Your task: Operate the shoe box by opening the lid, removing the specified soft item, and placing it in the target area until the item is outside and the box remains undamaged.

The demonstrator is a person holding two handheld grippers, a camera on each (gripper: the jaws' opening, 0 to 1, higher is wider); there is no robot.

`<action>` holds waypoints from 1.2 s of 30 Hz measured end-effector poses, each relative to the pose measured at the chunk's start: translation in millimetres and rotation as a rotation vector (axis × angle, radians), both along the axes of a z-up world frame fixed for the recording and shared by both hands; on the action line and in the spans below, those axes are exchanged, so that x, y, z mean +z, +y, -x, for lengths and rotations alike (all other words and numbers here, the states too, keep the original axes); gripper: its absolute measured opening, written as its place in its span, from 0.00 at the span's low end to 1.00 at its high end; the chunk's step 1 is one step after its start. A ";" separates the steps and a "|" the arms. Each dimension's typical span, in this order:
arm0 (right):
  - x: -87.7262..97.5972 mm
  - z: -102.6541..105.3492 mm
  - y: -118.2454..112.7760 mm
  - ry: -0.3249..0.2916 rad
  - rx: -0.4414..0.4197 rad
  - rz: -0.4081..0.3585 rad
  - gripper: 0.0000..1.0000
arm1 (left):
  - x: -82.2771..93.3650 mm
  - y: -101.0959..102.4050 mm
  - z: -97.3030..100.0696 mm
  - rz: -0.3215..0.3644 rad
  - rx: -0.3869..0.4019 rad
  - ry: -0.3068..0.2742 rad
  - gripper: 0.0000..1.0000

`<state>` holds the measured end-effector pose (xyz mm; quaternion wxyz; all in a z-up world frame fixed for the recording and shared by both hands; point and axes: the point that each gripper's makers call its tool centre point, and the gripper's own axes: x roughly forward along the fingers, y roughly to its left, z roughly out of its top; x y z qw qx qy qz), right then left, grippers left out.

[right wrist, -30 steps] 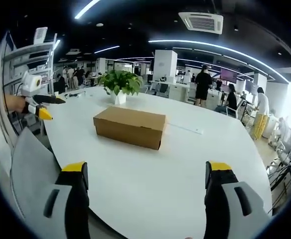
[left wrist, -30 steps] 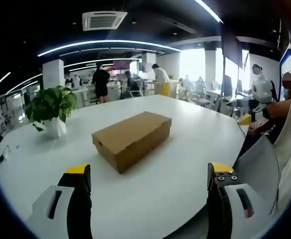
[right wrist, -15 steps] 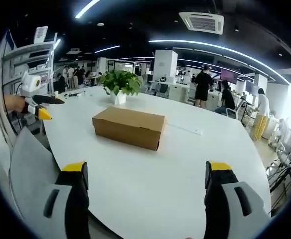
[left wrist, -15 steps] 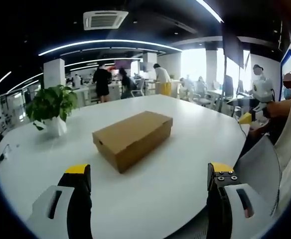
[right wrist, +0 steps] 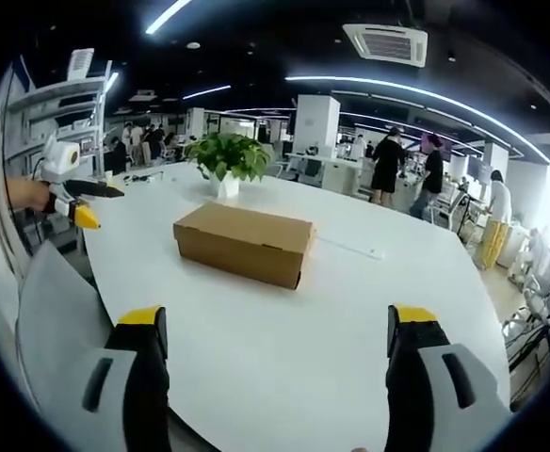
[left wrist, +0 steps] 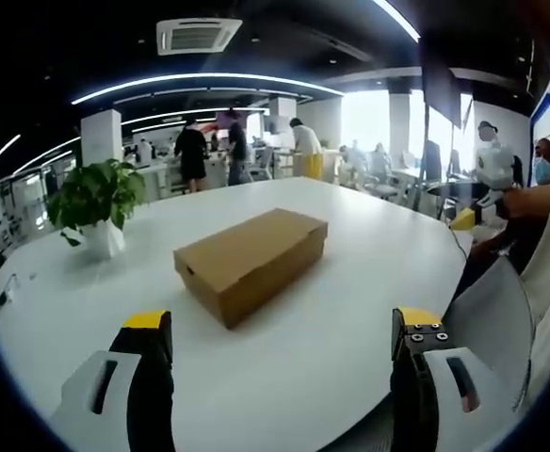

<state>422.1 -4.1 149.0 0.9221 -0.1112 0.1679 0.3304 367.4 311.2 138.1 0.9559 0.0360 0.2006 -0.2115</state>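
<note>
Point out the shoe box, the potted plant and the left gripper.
shoe box point(left wrist: 256, 247): left gripper view, on the closed lid's top.
potted plant point(right wrist: 226, 156): right gripper view, on the leaves.
left gripper point(left wrist: 280, 330): left gripper view, midway between its open jaws.

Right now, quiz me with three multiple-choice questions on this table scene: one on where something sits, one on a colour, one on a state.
1. Where does the potted plant stand in the right gripper view?
A. On the shoe box
B. On the table beyond the shoe box
C. On the floor

2. What colour are the tips of the left gripper?
A. Yellow
B. Red
C. Green

3. What state is the shoe box in?
A. Lid off
B. Crushed
C. Lid closed

Answers:
1 B: it stands on the white table, past the box's far side.
2 A: yellow caps top both jaws.
3 C: the lid sits flat on the box.
</note>
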 end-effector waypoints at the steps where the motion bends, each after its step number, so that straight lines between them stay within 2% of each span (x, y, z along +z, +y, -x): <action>1: 0.2 -0.9 0.5 0.000 0.002 -0.001 0.92 | -0.2 -0.3 -0.9 -0.002 -0.002 0.003 0.99; 10: 0.5 -9.5 3.3 0.002 0.018 -0.008 0.91 | 3.7 3.2 -11.8 0.006 -0.001 -0.007 0.96; 15: -0.7 -15.2 8.4 0.002 0.040 0.004 0.91 | 3.4 2.7 -16.2 0.041 0.007 0.003 0.97; 22: -3.6 -26.1 15.2 0.003 0.068 0.021 0.91 | -1.7 0.2 -22.0 0.033 -0.002 0.025 0.97; 36: -12.0 -52.7 29.4 0.003 0.139 0.059 0.90 | -4.5 -0.3 -48.8 0.015 -0.012 0.010 0.92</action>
